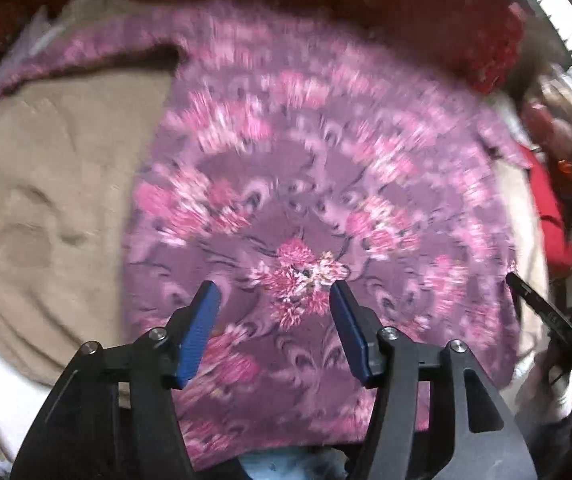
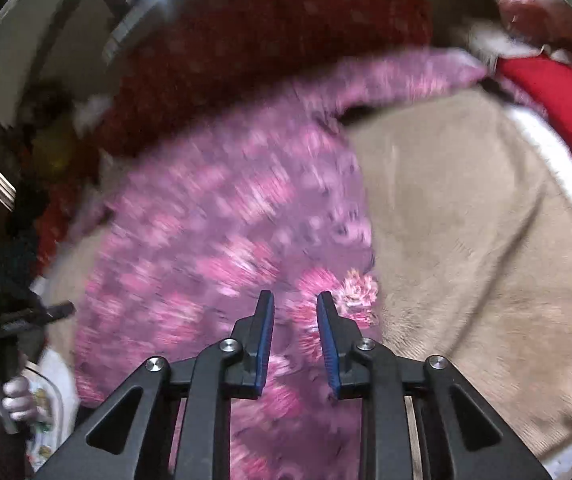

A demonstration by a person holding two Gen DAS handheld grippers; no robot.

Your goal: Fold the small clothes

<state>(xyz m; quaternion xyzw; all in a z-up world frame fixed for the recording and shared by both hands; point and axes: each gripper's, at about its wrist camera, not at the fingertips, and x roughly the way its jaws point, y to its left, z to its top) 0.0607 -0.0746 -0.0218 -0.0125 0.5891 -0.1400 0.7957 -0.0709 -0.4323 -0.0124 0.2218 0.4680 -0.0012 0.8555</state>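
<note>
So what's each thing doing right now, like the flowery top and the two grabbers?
Purple floral top: spread out flat on the beige blanket, one sleeve stretched out to the side, not folded yet.
Left gripper: open, empty, above the top.
Right gripper: partly open, empty, over the top's edge.
Beige blanket: laid out, lightly wrinkled.
Dark red blanket: bunched up behind the top.
Red cloth: lying at the blanket's edge.

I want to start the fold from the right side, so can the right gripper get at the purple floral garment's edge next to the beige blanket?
Probably yes. The right gripper, jaws open and empty, hangs over the purple floral garment by its edge on the beige blanket; nothing lies between.
</note>
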